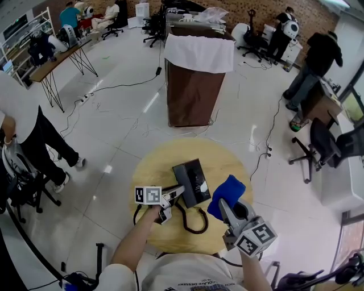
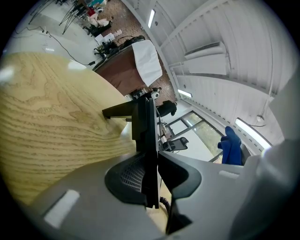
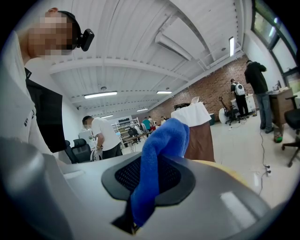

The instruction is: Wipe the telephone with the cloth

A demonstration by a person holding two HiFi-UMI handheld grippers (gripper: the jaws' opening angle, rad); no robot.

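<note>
**A round wood desk in a big, busy room**

Closest in, the left hand-held gripper (image 1: 169,200) has its two jaws squeezed onto the black handset (image 1: 176,192); the handset stands on its edge between them, right beside the left side of the telephone (image 1: 193,181). The right hand-held gripper (image 1: 226,209) is pinched onto the blue cloth (image 1: 228,193); the cloth puffs up out of the jaws, just to the right of the telephone; I cannot tell if the two touch.

The telephone lies flat near the middle of the desk (image 1: 222,162); its curly cord (image 1: 193,224) loops over the wood by the near edge. The desk is round; its top is pale yellow wood with wavy brown lines in it.

All around is a white floor (image 1: 114,148); it is so shiny that the lights show in it; thin black cables (image 1: 114,88) snake across it. On the left a person (image 1: 34,131) in a white top and dark trousers stands near; on the right is a black chair (image 1: 318,150) on wheels.

Past the desk stands a tall brown stand (image 1: 193,94); a white sheet (image 1: 199,54) hangs over its top. Farther back on the left is a long desk (image 1: 57,62) on thin black legs; on the right a person in black (image 1: 315,59) leans forward; more people sit at the very back, by a red brick wall (image 1: 267,8).
</note>
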